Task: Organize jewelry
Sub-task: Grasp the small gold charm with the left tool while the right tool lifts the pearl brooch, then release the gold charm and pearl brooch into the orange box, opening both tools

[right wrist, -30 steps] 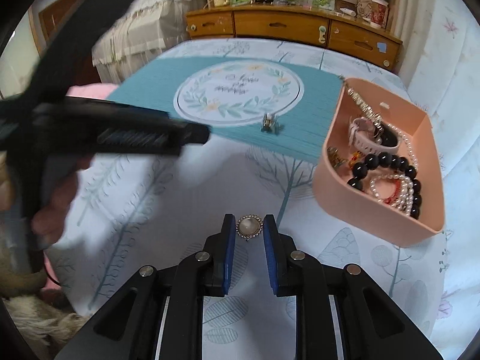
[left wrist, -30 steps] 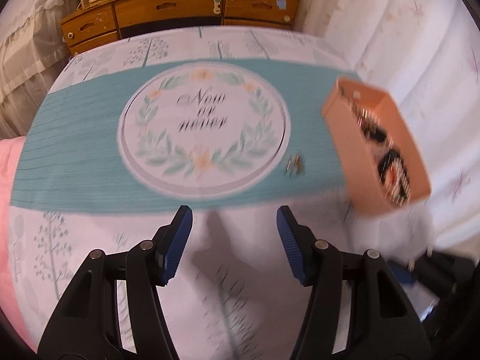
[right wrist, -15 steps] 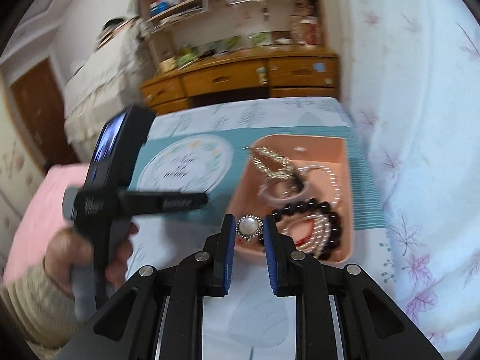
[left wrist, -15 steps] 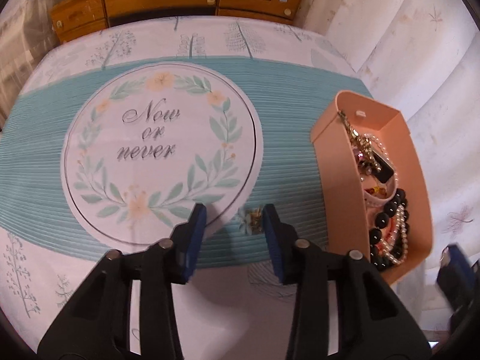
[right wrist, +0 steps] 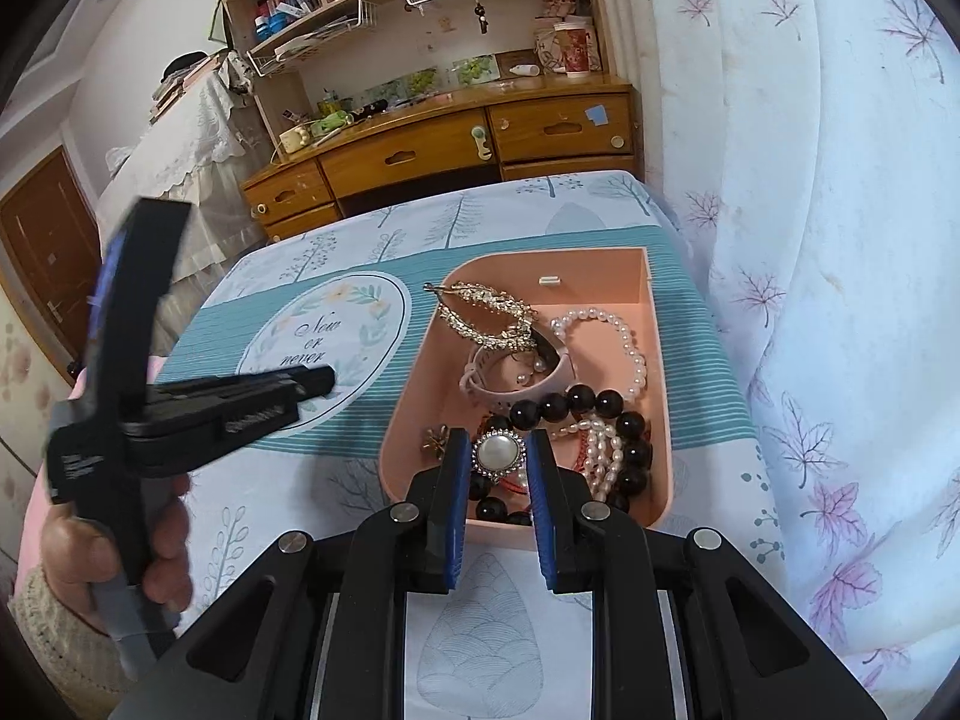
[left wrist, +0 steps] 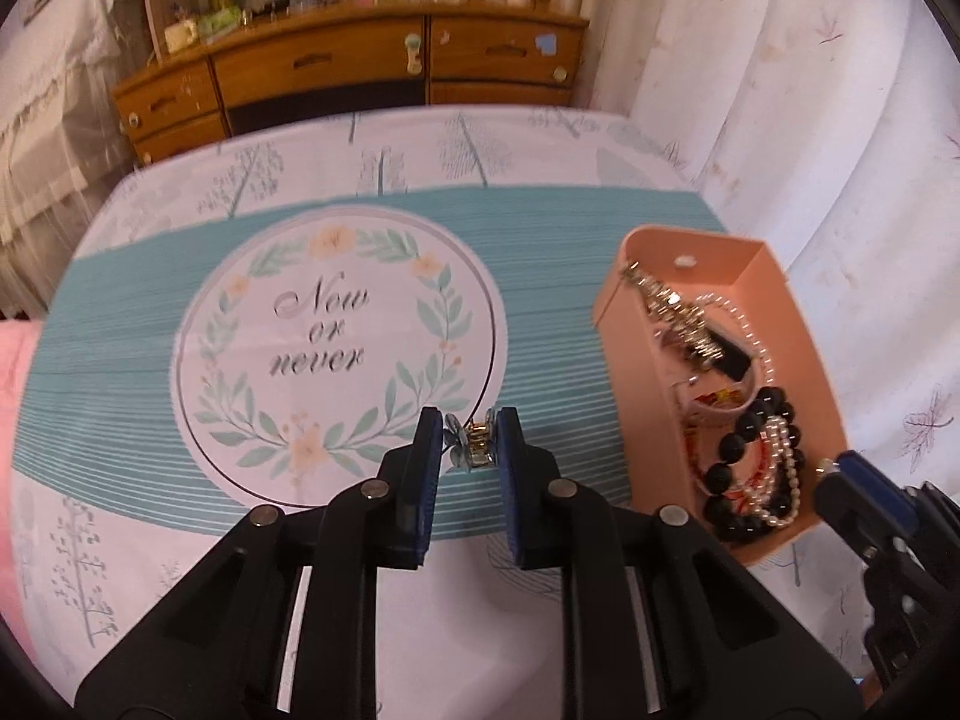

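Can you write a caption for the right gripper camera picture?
Right gripper holds a pearl brooch over the pink tray full of bracelets.

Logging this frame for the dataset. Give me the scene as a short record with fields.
surface: tablecloth with teal mat
tray: pink tray at the mat's right edge
tray contents: black beads, pearls, gold chain, pink band
left gripper: fingers on either side of a small gold clip on the mat
right gripper: over the tray's near end, pearl brooch between its fingers
brooch grip: contact unclear
background: wooden dresser
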Tool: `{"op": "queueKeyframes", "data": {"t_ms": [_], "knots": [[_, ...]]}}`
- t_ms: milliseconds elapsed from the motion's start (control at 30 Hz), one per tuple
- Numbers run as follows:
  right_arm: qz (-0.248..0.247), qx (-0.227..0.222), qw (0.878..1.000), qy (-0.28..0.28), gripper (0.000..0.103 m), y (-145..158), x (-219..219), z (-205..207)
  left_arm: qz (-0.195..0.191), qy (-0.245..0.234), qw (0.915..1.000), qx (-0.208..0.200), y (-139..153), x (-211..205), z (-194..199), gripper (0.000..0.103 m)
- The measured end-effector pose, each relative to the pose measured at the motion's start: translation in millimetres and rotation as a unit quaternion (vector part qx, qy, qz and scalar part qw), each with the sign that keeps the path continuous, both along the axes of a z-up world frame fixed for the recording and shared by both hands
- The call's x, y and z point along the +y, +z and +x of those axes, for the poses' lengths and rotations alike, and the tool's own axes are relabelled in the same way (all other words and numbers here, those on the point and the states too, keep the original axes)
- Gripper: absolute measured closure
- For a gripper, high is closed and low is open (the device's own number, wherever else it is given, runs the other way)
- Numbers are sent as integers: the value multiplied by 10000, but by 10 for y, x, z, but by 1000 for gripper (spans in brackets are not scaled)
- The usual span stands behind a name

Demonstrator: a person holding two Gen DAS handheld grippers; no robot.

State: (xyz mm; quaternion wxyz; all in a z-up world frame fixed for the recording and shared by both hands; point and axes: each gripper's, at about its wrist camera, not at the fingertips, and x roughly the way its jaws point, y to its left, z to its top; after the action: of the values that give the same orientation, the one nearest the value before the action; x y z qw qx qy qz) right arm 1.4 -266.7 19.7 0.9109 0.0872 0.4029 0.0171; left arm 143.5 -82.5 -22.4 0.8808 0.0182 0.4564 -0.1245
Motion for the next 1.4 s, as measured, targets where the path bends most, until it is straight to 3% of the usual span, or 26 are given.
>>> {"op": "queueKeyframes", "data": {"t_ms": [300,633,733,800,1033,1133,1200,1400], "knots": [[56,-75,9999,-98,84,4,-41,-40,-162,-348,9986,-369,374,-186,-240,87],[-140,-37,9997,-216,83,-47,-62,64,-160,-835,9958,-341,355,-663,-263,87],[-207,-35,9995,-249,75,-62,-51,73,-178,-954,9949,-280,309,-736,-233,87],[-266,-76,9992,-285,62,-66,-45,63,-171,-1024,9942,-274,292,-774,-240,87],[-315,-119,9990,-307,61,-54,-38,21,-202,-1191,9926,-161,278,-802,-277,86],[-330,-117,9989,-300,61,-50,-28,3,-103,-1220,9922,-245,308,-781,-342,77],[-338,-117,9990,-273,61,-47,-4,-19,-107,-1217,9921,-288,329,-744,-392,55],[-393,-79,9991,-129,61,-47,120,-107,-123,-992,9944,-353,350,-458,-589,51]]}}
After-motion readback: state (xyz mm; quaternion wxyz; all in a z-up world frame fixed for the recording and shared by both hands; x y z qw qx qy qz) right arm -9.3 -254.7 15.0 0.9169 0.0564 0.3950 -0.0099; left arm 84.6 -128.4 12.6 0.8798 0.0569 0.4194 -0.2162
